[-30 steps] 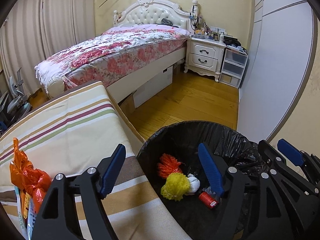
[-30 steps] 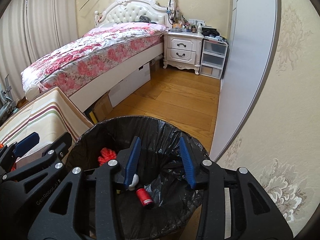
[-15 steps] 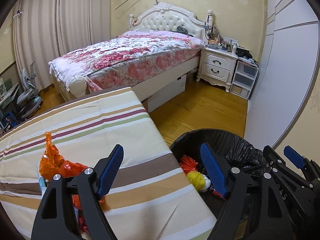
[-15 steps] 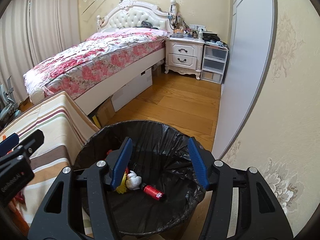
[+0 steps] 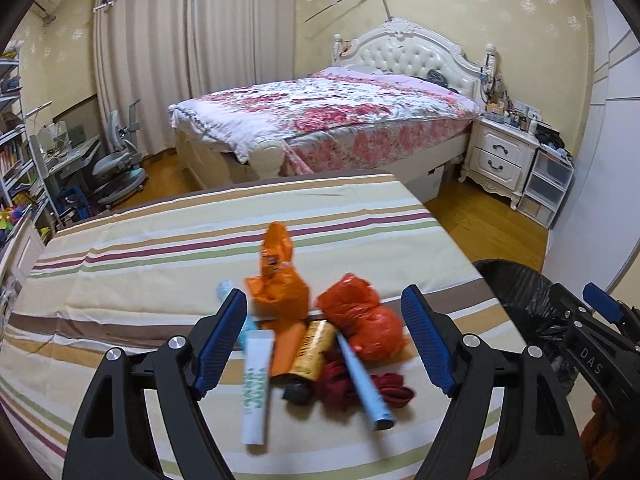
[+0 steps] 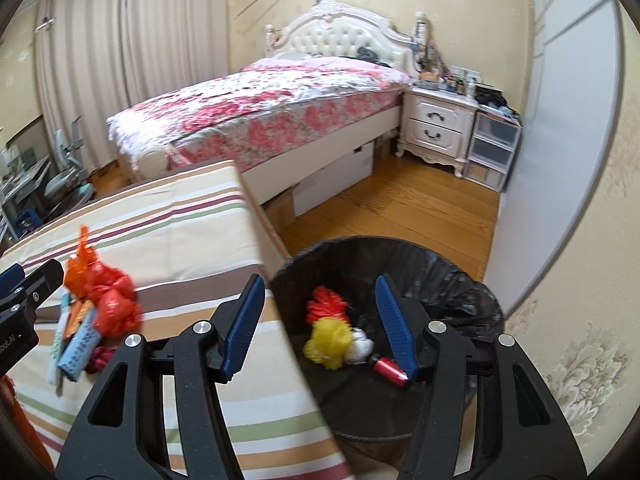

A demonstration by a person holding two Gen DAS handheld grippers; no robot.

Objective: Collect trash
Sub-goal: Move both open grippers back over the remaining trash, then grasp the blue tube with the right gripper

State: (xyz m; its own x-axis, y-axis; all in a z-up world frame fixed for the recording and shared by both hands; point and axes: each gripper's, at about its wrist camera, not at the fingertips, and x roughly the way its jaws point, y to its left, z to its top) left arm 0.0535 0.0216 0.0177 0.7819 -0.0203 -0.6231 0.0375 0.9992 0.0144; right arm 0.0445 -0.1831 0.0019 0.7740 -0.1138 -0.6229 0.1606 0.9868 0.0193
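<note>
On the striped cloth of the counter [image 5: 160, 264] lies a pile of trash [image 5: 320, 344]: crinkled orange and red plastic bags, smooth tubes, dark red yarn. The left hand-held gripper [image 5: 324, 340] hangs over it, wide open, holding nothing. At 3 o'clock stands the round bin [image 6: 452, 276] with its glossy black liner. The right hand-held gripper [image 6: 320, 328], half open after widening, is empty above the rim.
</note>
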